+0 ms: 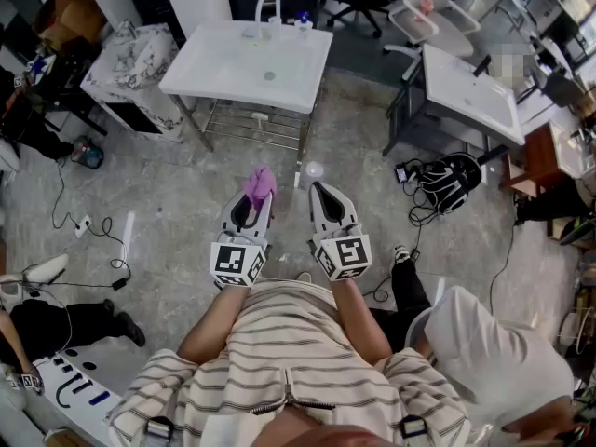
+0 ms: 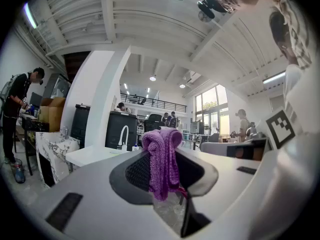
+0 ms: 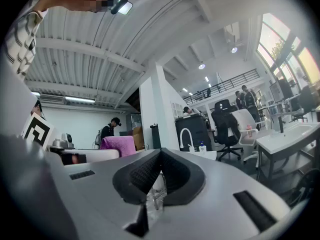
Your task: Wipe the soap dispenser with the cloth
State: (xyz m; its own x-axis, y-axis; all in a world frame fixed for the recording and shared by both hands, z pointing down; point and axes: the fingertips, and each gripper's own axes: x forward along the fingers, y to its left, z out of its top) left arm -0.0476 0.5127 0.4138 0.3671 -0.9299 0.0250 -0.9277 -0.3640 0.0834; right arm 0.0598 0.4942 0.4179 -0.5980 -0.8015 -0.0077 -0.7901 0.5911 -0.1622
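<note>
My left gripper (image 1: 253, 199) is shut on a purple cloth (image 1: 260, 183), which sticks up in a bunch from between the jaws (image 2: 162, 159). Just to its right, my right gripper (image 1: 318, 192) is shut with nothing in it; its ribbed pads meet (image 3: 160, 176). Both point level toward a white sink table (image 1: 214, 59) some way ahead. The soap dispenser (image 1: 303, 21), a small bottle with a blue top, stands on the sink's far rim beside the white faucet (image 1: 267, 0). It shows small and distant in the left gripper view (image 2: 135, 146) and the right gripper view (image 3: 202, 147).
A marble-patterned cabinet (image 1: 135, 59) stands left of the sink. A second white table (image 1: 470, 96), an office chair (image 1: 424, 12) and a black bag with cables (image 1: 456, 180) lie to the right. A person in white (image 1: 494, 352) crouches at my right. Cables trail at left (image 1: 93, 226).
</note>
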